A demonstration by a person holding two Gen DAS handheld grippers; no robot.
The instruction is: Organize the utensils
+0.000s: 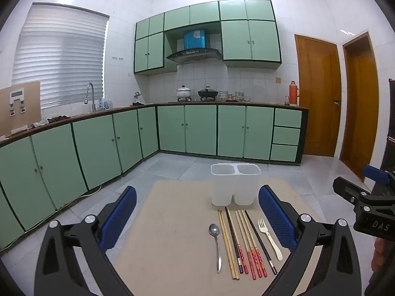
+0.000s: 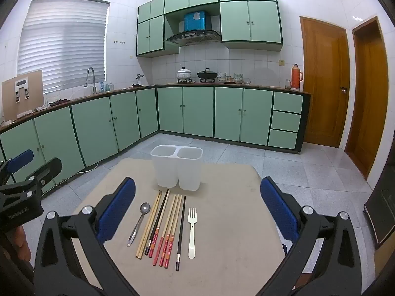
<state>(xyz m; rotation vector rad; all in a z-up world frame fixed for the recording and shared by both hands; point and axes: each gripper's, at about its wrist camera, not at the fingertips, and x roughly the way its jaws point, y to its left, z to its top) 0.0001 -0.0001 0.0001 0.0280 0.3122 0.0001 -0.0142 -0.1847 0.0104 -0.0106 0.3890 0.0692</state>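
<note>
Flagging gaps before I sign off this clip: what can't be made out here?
- Holder: its inside floor, both views, hidden by its own walls.
- Right gripper in the left view: cut off by the edge.
- Black chopstick: handle marking too small.
- Counter jars: too small to identify.

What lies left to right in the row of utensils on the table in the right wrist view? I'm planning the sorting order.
Metal spoon → plain wooden chopsticks → black chopstick with a red-patterned one → red-handled chopsticks → single black chopstick → cream plastic fork.
</note>
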